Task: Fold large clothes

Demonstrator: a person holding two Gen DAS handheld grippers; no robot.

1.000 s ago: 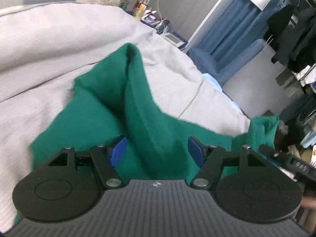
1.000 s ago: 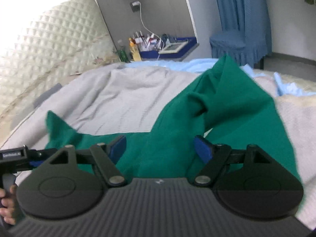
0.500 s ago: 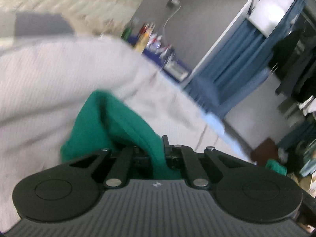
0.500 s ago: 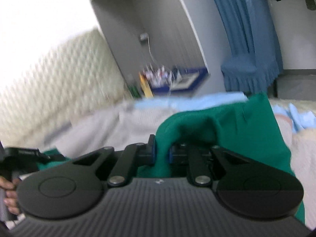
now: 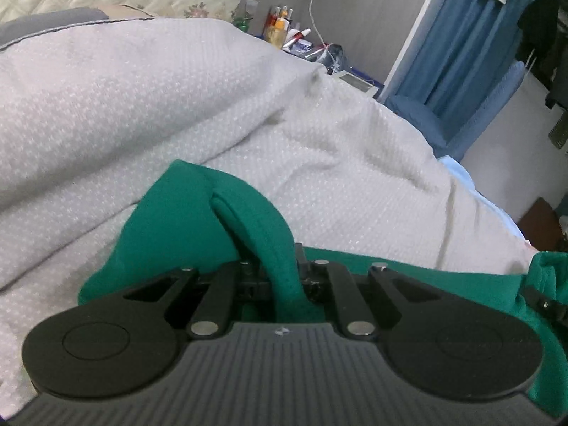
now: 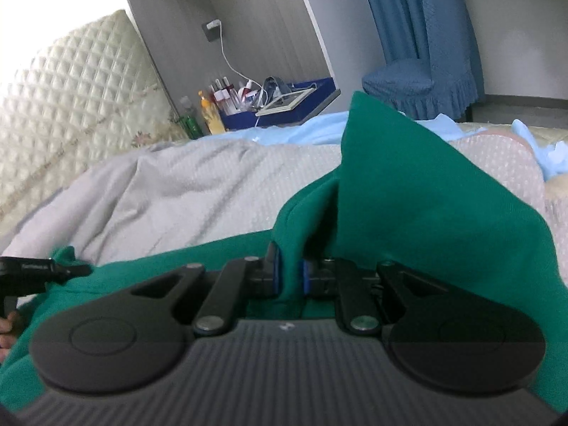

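Note:
A green garment (image 5: 184, 213) lies on a grey bedspread (image 5: 142, 99). My left gripper (image 5: 280, 277) is shut on a raised fold of the green cloth, which bulges up between its jaws. In the right wrist view the same green garment (image 6: 408, 195) rises in a pointed flap, and my right gripper (image 6: 289, 277) is shut on a ridge of it between the blue pads (image 6: 275, 269). The cloth stretches between the two grippers. The left gripper's black body (image 6: 32, 269) shows at the left edge of the right wrist view, held by a hand (image 6: 7, 330).
A quilted cream headboard (image 6: 71, 99) stands behind the bed. A blue bedside table (image 6: 284, 106) carries bottles and a tablet. A blue-covered chair (image 6: 415, 85) and blue curtain stand beyond the bed. Light blue sheet (image 6: 284, 135) shows along the far edge of the bedspread (image 6: 195, 191).
Both grippers stood open over the green garment a second ago; both have since shut on folds of it and sunk lower, bunching the cloth up between the jaws.

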